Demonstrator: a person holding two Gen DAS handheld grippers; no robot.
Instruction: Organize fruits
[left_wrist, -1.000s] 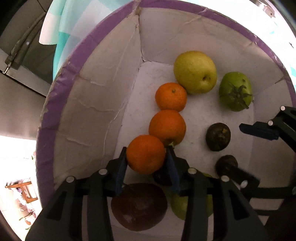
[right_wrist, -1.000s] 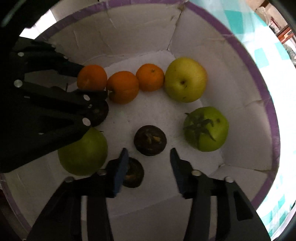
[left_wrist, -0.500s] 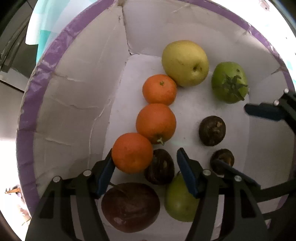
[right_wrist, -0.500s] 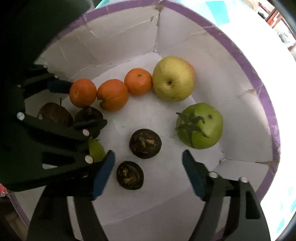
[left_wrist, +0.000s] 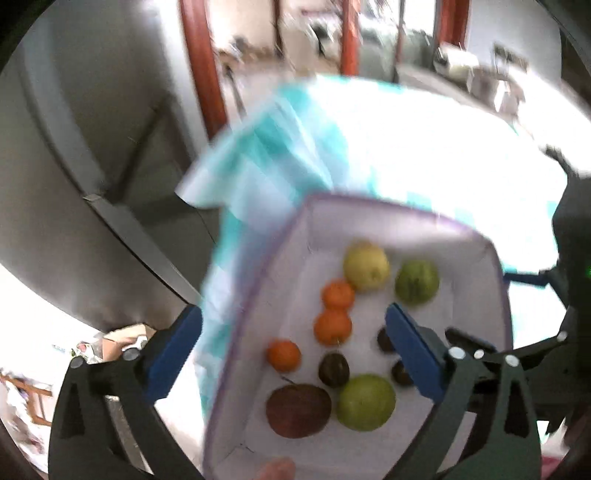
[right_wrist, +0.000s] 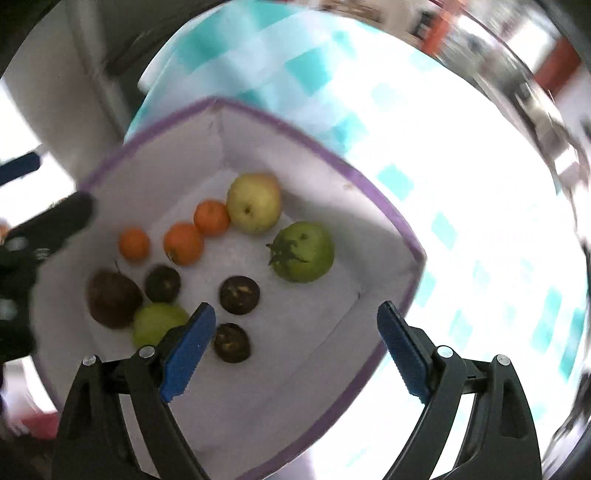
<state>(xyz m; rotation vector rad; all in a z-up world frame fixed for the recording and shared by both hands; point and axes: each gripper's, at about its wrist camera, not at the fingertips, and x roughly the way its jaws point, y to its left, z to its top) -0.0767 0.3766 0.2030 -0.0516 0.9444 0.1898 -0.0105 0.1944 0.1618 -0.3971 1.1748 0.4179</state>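
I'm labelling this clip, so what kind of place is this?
Probably a home dining or kitchen area: a table under a teal checked tablecloth, a purple-rimmed white box of fruit, and red-brown door frames behind. The background is blurred.

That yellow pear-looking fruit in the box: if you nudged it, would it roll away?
Probably only slightly: the yellow fruit looks rounded but lopsided, so it would wobble. An orange touches one side, likely checking it. Its smooth skin may be slippery.

Blurred and blocked views

Room (left_wrist: 332, 33) across the left wrist frame's top is smeared; a blue finger (left_wrist: 413, 347) covers part of two dark fruits (left_wrist: 400, 371).
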